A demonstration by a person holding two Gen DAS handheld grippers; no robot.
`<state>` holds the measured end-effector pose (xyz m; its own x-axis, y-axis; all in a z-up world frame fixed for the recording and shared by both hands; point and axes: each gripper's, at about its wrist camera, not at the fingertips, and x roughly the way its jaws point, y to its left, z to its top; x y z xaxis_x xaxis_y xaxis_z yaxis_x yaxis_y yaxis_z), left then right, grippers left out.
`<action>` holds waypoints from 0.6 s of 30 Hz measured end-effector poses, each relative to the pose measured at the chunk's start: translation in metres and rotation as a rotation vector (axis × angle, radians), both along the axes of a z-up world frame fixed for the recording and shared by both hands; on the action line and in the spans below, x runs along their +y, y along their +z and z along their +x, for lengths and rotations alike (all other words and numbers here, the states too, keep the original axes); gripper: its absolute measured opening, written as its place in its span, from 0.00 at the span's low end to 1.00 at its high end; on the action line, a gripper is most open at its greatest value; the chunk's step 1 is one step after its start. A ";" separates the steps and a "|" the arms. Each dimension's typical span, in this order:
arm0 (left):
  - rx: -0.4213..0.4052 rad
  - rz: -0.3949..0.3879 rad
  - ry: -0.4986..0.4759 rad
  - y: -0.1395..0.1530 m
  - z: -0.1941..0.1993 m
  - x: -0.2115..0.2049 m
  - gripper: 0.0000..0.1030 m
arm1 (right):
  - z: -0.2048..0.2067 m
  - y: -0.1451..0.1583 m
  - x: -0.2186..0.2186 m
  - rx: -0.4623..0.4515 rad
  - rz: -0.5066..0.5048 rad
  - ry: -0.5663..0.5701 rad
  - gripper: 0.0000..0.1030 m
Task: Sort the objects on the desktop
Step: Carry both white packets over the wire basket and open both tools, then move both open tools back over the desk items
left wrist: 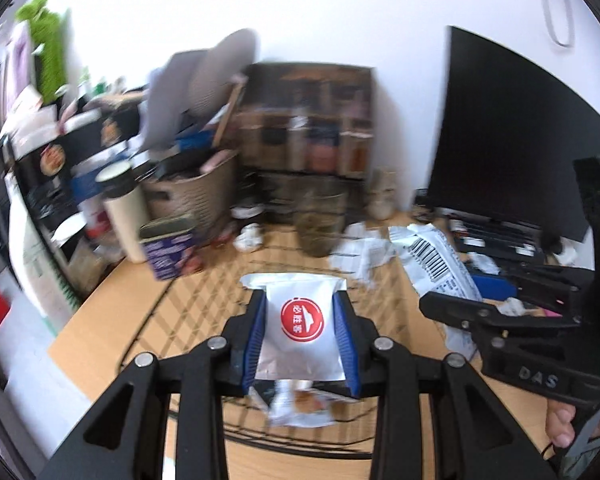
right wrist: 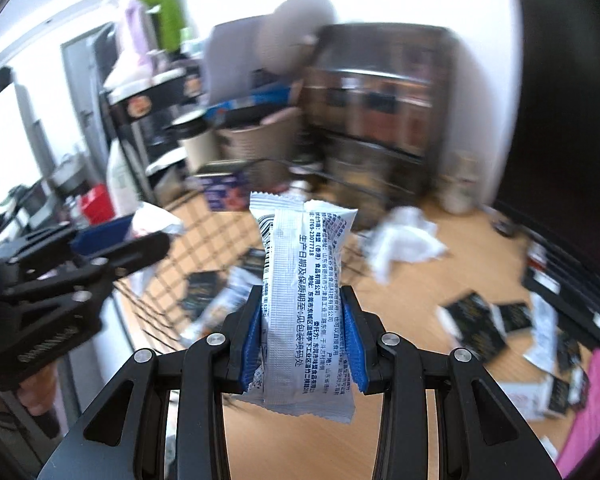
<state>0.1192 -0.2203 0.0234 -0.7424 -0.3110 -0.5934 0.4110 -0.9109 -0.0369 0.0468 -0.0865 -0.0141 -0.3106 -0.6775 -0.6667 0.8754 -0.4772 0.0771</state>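
My left gripper (left wrist: pixel 300 304) is shut on a silver sachet with a red round logo (left wrist: pixel 302 328), held above a black wire basket (left wrist: pixel 188 292) on the wooden desk. A crumpled wrapper (left wrist: pixel 296 404) lies in the basket below it. My right gripper (right wrist: pixel 302 300) is shut on a white snack packet with black printed text (right wrist: pixel 304 292), held upright above the desk. The right gripper also shows at the right of the left wrist view (left wrist: pixel 452 304), with its white packet (left wrist: pixel 432 260). The left gripper shows at the left of the right wrist view (right wrist: pixel 140 248).
Several dark sachets (right wrist: pixel 476 320) and white wrappers (right wrist: pixel 400 240) lie scattered on the desk. A monitor (left wrist: pixel 512 136) stands at the right, a brown drawer unit (left wrist: pixel 308 120) at the back, a woven basket (left wrist: pixel 196 192), a white bottle (left wrist: pixel 124 208) and a blue tin (left wrist: pixel 168 248) at the left.
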 end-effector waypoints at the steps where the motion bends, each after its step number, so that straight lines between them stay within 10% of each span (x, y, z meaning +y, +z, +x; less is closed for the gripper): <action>1: -0.005 0.007 0.013 -0.003 0.001 -0.006 0.36 | 0.004 -0.003 -0.011 -0.006 0.009 0.020 0.36; 8: -0.038 0.042 0.075 -0.023 0.010 -0.033 0.37 | 0.018 -0.022 -0.057 -0.031 0.033 0.081 0.37; 13: 0.013 0.046 0.089 -0.019 0.020 -0.036 0.66 | 0.018 -0.023 -0.059 -0.030 0.022 0.085 0.44; 18: 0.013 0.055 0.062 -0.017 0.017 -0.031 0.67 | 0.013 -0.019 -0.051 -0.028 0.012 0.064 0.44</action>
<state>0.1367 -0.2509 0.0062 -0.7304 -0.3241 -0.6012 0.4660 -0.8800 -0.0917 0.0599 -0.1374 -0.0328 -0.2477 -0.6874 -0.6828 0.9018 -0.4212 0.0969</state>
